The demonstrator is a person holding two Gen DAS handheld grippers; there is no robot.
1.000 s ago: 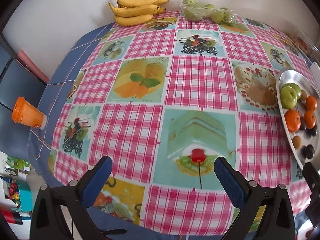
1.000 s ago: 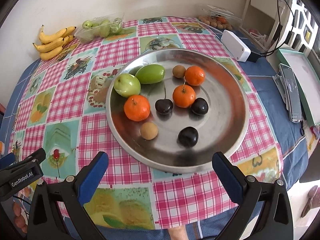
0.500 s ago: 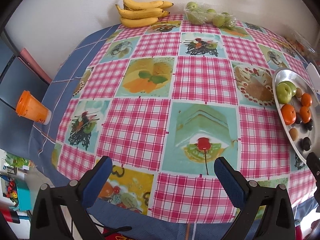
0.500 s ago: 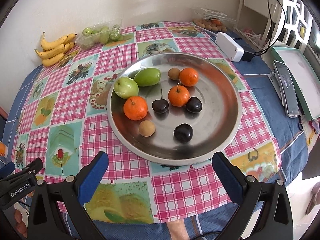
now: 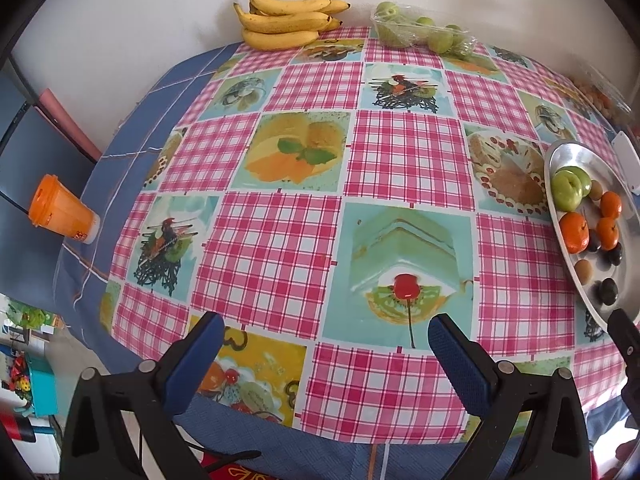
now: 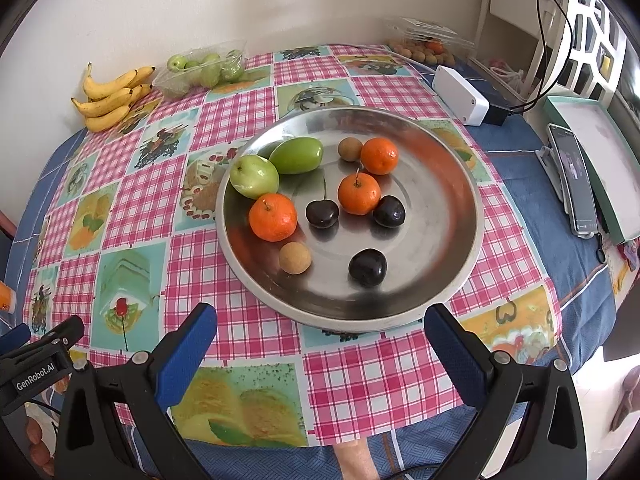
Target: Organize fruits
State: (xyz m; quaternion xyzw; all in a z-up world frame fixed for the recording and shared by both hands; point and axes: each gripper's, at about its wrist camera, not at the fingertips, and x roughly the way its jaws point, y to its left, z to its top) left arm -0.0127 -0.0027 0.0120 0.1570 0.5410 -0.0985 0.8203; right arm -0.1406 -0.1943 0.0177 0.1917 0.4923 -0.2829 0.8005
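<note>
A: Hovering over the near table edge, both. Left gripper (image 5: pixel 322 342) is sitting with its jaws spread wide, nothing between the blue pads (image 5: pixel 460 368). Right gripper (image 6: pixel 320 334) is doing the same, spread and empty, pointing at the steel tray (image 6: pixel 452 184).

B: Fruit status?

A: Everything loose is lying on the tray. Two green fruits (image 6: pixel 254 176) are touching each other at the far left. Three tangerines (image 6: pixel 273 217) are sitting across the middle, one just near of the round green one. Three dark cherries (image 6: pixel 367 267) are lying near-centre, one touching a tangerine. Two small brown fruits (image 6: pixel 295 257) are there too, one near left, one far beside a tangerine.

B: Off-tray?

A: Bananas (image 5: pixel 286 22) are lying at the far left against the wall, bag of green fruit (image 5: pixel 420 34) just right of them. Clear box of small fruit (image 6: pixel 426 46) is sitting at the far right corner. White box (image 6: pixel 460 94) is lying just beyond the tray, phone (image 6: pixel 574 178) well right.
</note>
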